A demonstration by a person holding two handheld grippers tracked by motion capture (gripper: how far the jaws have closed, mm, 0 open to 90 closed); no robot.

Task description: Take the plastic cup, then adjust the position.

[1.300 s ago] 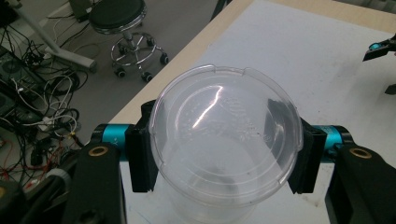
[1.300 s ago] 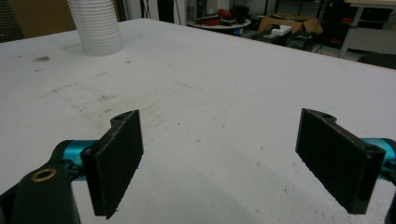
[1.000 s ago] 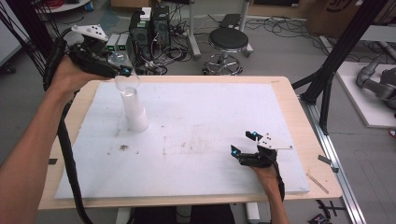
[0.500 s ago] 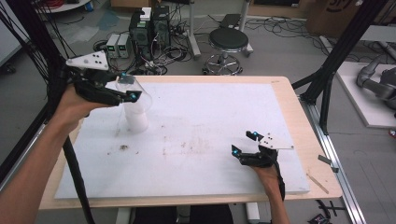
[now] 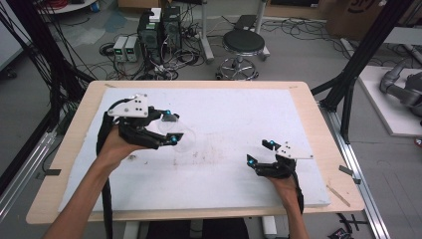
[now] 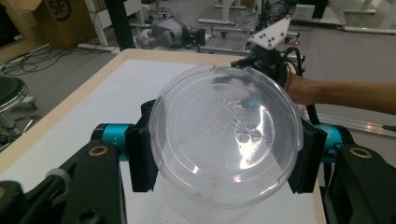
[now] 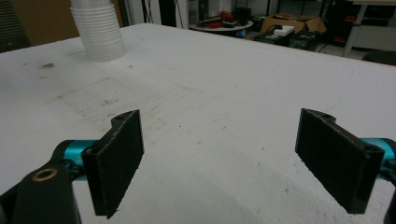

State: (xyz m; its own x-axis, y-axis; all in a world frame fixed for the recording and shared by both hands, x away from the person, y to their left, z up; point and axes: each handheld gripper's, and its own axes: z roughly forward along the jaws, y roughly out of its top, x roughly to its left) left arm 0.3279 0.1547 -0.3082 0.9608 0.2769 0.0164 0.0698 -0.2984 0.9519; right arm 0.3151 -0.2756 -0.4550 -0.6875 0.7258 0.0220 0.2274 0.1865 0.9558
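1. Left gripper (image 5: 171,128), left-centre of high view, has its jaws clamped on a clear plastic cup (image 6: 226,140), held tilted above the worktop (image 5: 239,107), base toward its cam.
2. Cup stack (image 7: 98,28) stands upper left in right gripper view.
3. Right gripper (image 5: 260,153), lower right, jaws wide apart, nothing held, resting low on worktop.
4. Judgement: one cup taken; placing it is left.

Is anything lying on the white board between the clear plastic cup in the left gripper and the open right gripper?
Nothing visible: the white board is bare between the clear plastic cup, clamped in the left gripper, and the open right gripper.
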